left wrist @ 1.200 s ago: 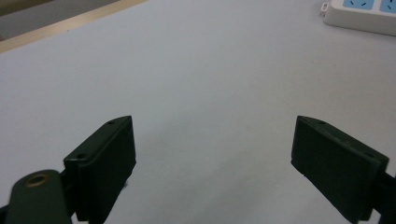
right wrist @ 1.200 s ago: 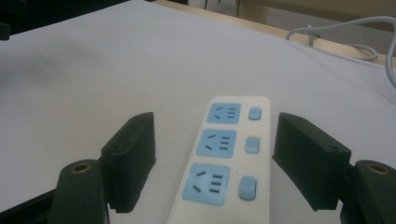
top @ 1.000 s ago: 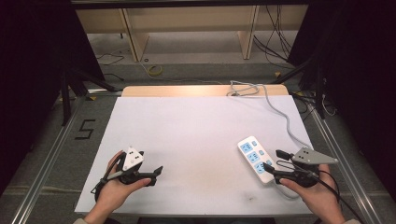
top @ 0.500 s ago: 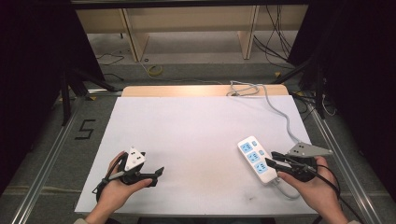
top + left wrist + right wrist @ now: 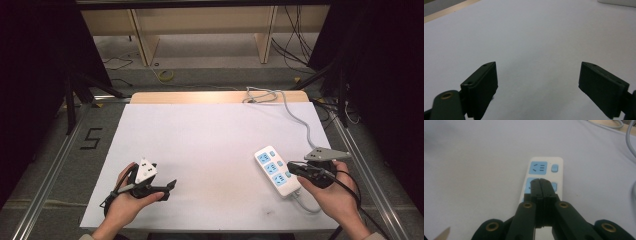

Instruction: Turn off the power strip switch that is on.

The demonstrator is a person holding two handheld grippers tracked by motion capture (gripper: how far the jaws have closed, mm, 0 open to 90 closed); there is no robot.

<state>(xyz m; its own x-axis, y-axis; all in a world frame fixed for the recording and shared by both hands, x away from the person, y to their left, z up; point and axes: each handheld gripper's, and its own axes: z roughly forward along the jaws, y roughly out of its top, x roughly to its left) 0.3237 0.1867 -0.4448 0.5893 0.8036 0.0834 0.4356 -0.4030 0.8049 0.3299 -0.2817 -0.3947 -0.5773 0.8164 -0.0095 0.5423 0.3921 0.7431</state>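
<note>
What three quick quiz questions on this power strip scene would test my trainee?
1. True or false: the right gripper is shut with nothing between its jaws.
2. Which gripper is open: A left gripper, B right gripper?
3. How many blue socket panels does the high view show on the power strip?

Key: 1 true, its jaws have just closed and hang over the strip's middle socket. 2 A, over the bare white table. 3 three.

The right tool (image 5: 540, 185) hides the power strip's (image 5: 545, 171) middle socket; its near end seems covered too.
</note>
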